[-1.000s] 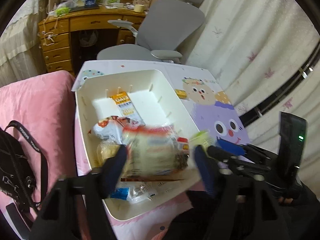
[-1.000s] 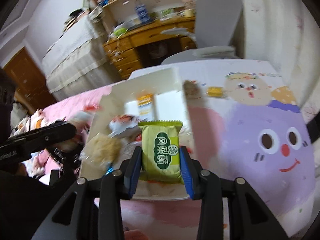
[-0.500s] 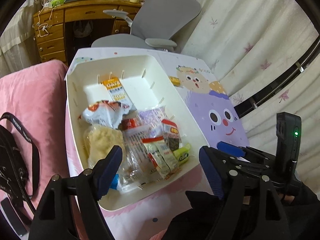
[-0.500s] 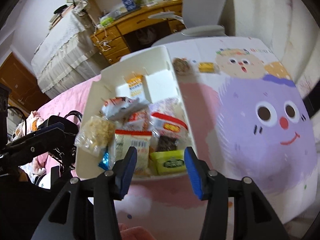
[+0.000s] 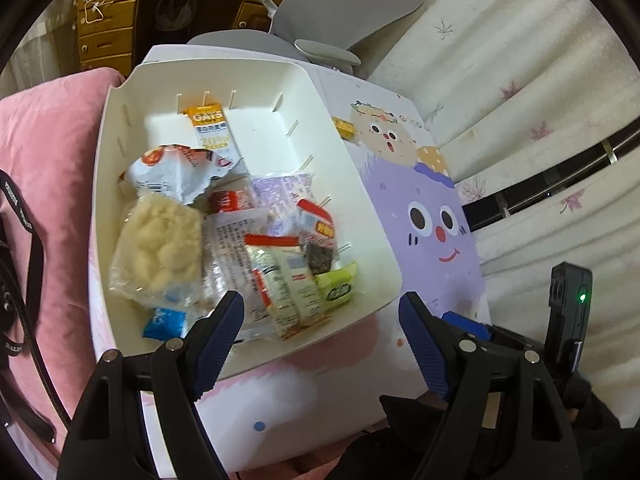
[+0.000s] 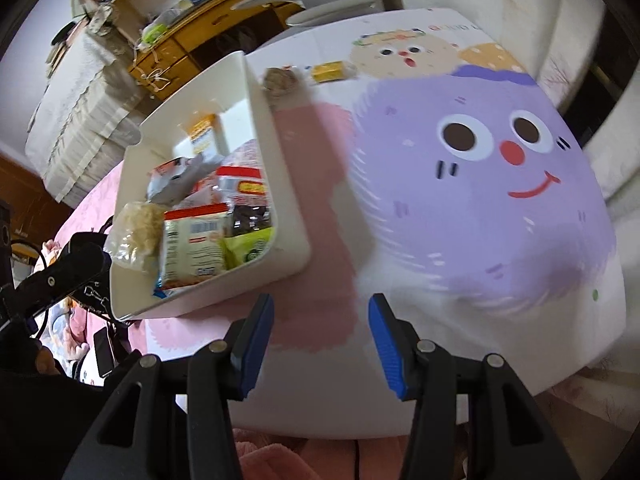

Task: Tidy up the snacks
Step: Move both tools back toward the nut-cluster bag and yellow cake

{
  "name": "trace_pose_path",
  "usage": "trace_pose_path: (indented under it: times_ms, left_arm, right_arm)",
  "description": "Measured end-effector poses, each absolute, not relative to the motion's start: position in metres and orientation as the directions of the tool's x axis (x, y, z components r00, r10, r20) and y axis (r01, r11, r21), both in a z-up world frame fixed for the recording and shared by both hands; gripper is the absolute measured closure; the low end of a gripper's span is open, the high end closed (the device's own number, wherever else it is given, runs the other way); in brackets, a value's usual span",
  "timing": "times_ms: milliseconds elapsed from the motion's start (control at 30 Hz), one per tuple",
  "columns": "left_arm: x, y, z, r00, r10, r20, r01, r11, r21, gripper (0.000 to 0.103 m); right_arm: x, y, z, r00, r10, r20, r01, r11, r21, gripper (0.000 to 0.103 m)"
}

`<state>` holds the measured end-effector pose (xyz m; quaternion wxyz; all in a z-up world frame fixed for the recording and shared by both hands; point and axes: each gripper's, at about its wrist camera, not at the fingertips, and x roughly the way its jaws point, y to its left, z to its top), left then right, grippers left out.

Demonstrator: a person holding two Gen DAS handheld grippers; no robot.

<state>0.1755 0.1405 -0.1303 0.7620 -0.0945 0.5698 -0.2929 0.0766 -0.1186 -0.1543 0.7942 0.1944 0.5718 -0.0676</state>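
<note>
Here, snacks (image 5: 256, 240) in white bin (image 5: 360, 184), grippers empty

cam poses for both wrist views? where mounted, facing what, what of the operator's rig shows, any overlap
Left wrist: on the left gripper, angled down at the white bin of snacks; its own open, empty fingers show, plus the right gripper at lower right.
Right wrist: on the right gripper, tilted down at the cartoon table top, bin at left; its open, empty fingers show, left gripper's black body at left edge.
Shared: bin, green packet in its near corner, yellow packet on the table, wooden desk.
</note>
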Motion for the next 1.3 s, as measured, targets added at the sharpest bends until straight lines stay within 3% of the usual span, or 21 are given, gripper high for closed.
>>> trace_pose_path:
  times_ms: [133, 433, 733, 933, 1300]
  left_arm:
    - [0.185, 0.125, -0.124, 0.177, -0.576, -0.798, 0.319, 0.8, -0.508, 0.023]
    - [0.219, 0.058, -0.087, 0.213, -0.541, -0.814, 0.378, 0.814, -0.442, 0.016]
    - [0.273, -0.02, -0.052, 0.182, -0.506, -0.843, 0.459, 0.802, -0.382, 0.016]
    - [0.323, -0.049, -0.053, 0.173, -0.418, -0.892, 0.455, 0.837, -0.304, 0.016]
    - [0.412, -0.096, -0.1, 0.086, -0.152, -0.985, 0.536, 0.84, -0.083, 0.016]
  right_arm:
    - [0.076, -0.135, -0.155, 0.337, 0.115, -0.934, 0.343, 0.909, 0.235, 0.053]
    - [0.109, -0.188, -0.15, 0.368, 0.148, -0.918, 0.337, 0.899, 0.28, 0.053]
    - [0.16, -0.239, -0.148, 0.403, 0.187, -0.896, 0.279, 0.907, 0.315, 0.053]
    - [0.201, -0.255, -0.148, 0.451, 0.188, -0.873, 0.203, 0.931, 0.305, 0.053]
    - [0.263, -0.237, -0.155, 0.604, 0.138, -0.785, -0.077, 0.99, 0.114, 0.053]
